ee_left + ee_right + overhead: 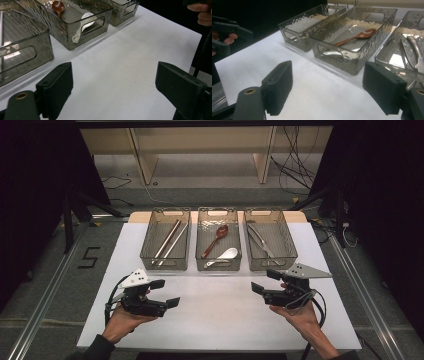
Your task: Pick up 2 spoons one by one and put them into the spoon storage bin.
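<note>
Three smoky clear bins stand in a row at the back of the white table [220, 317]. The left bin [164, 264] holds metal chopsticks [169, 241]. In the middle bin [218, 266] lie a brown wooden spoon [216, 240] and a white spoon [225, 256]. Metal cutlery [261, 240] rests in the right bin [272, 262]. My left gripper [166, 292] hovers open over the front left of the table, nothing between its jaws [115, 85]. My right gripper [264, 281] is open at the front right, empty [327, 87], facing the middle bin [332, 53] and brown spoon [357, 36].
Bare white tabletop lies between the two grippers and in front of the bins. Dark stands and floor rails flank the table. A wooden shelf frame and loose cables sit beyond the far edge. The person's left hand [229, 38] is seen at the table's far corner.
</note>
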Motion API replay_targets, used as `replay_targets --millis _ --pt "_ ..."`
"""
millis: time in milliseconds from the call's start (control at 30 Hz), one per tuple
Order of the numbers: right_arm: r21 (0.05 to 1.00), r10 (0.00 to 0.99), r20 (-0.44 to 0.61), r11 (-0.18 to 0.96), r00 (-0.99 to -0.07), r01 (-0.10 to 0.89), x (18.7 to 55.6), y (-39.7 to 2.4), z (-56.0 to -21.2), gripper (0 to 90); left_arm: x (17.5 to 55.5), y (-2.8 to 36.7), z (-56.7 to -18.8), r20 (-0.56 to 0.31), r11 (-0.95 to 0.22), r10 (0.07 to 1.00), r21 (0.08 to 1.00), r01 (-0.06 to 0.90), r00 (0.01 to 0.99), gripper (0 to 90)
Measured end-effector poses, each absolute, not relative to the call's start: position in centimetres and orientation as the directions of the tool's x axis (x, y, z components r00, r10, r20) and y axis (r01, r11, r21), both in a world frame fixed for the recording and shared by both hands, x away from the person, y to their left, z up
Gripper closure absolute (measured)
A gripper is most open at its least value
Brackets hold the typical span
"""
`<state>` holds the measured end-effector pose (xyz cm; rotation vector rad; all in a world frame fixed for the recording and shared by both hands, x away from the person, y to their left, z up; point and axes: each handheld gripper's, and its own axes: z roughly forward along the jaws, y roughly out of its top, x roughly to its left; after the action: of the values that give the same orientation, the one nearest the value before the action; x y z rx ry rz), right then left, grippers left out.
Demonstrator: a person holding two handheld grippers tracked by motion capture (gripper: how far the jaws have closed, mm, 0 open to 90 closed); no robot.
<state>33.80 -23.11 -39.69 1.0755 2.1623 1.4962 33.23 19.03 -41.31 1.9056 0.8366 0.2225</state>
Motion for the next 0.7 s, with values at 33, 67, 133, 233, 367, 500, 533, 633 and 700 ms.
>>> replay_targets --millis 33,67,133,233,367,500,533,633,700 --pt "0.896 0.718 0.168 0.175 -0.675 0.408 33.6 -23.2 -39.8 24.6 33.2 19.0 -41.3 -0.204 -0.257 0.637 0.853 0.454 0.743 14.2" --pt "0.897 0.719 0.168 0.172 -0.675 0.407 33.5 -23.3 -39.9 24.5 33.2 19.0 -41.3 -0.206 -0.255 0.636 0.854 0.454 0.744 14.2" --pt "0.897 0.722 0.159 0.179 -0.674 0.403 33.1 -23.4 -40.0 24.0 33.2 19.1 -41.3 -0.205 -0.254 0.634 0.855 0.451 0.745 14.2" --pt "0.899 0.731 0.147 0.182 -0.667 0.398 32.7 -23.8 -40.1 24.0 33.1 19.0 -41.2 -0.219 -0.244 0.627 0.857 0.454 0.748 14.2" --pt "0.897 0.731 0.158 0.175 -0.664 0.406 32.1 -24.0 -40.2 23.2 33.0 18.9 -41.1 -0.218 -0.241 0.624 0.86 0.45 0.75 13.9" --pt "0.893 0.729 0.153 0.187 -0.667 0.409 31.7 -23.9 -40.4 21.6 33.0 19.0 -41.1 -0.217 -0.238 0.624 0.862 0.447 0.751 13.9" --pt "0.894 0.729 0.153 0.185 -0.668 0.407 31.6 -23.9 -40.4 21.5 33.0 19.0 -41.1 -0.217 -0.237 0.624 0.863 0.446 0.751 13.9" --pt "0.898 0.728 0.157 0.176 -0.667 0.404 31.6 -24.0 -40.3 21.4 33.0 19.0 -41.1 -0.215 -0.236 0.625 0.864 0.445 0.751 13.8" --pt "0.898 0.731 0.158 0.174 -0.664 0.405 31.6 -24.0 -40.3 21.2 33.0 19.0 -41.1 -0.216 -0.236 0.624 0.864 0.445 0.751 13.7"
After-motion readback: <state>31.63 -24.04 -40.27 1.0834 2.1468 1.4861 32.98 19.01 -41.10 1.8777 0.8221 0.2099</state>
